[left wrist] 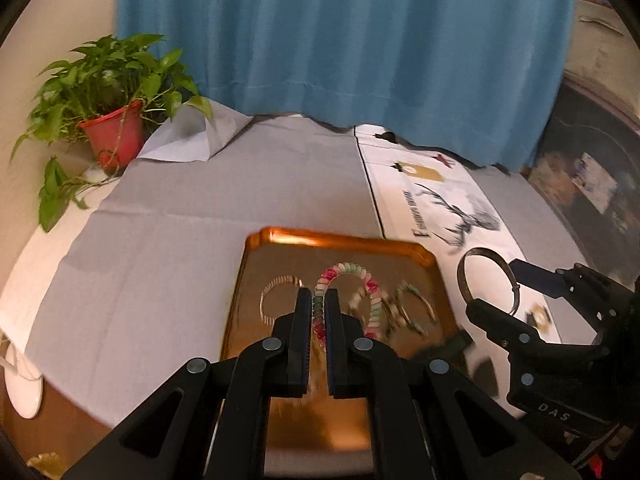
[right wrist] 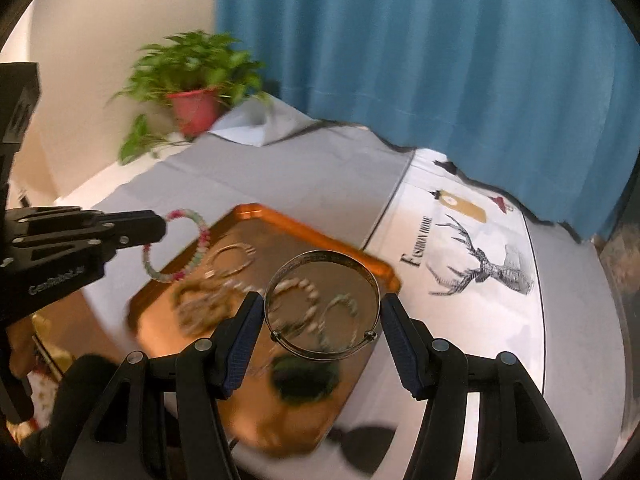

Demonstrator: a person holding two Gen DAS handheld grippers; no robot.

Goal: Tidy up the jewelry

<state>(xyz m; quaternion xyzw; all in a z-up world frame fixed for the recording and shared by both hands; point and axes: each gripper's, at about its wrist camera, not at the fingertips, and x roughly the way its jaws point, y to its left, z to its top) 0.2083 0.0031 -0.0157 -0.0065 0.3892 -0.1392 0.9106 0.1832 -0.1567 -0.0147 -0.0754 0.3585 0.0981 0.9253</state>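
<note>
My left gripper [left wrist: 319, 300] is shut on a pink, green and white beaded bracelet [left wrist: 352, 270] and holds it above the copper tray [left wrist: 340, 238]. In the right wrist view the same gripper [right wrist: 158, 230] holds that bracelet [right wrist: 198, 226] over the tray's left corner. My right gripper [right wrist: 322, 306] is shut on a thin silver bangle [right wrist: 320, 258], its jaws wide on either side of the ring, above the tray [right wrist: 316, 238]. It shows in the left wrist view [left wrist: 494, 294] at right with the bangle [left wrist: 466, 276]. Several other bracelets [right wrist: 236, 258] lie blurred in the tray.
A potted plant in a red pot [left wrist: 114, 134] stands at the table's far left corner. A grey cloth [left wrist: 192, 216] covers the table. A white cloth with a deer print [right wrist: 480, 268] lies right of the tray. A blue curtain [left wrist: 340, 40] hangs behind.
</note>
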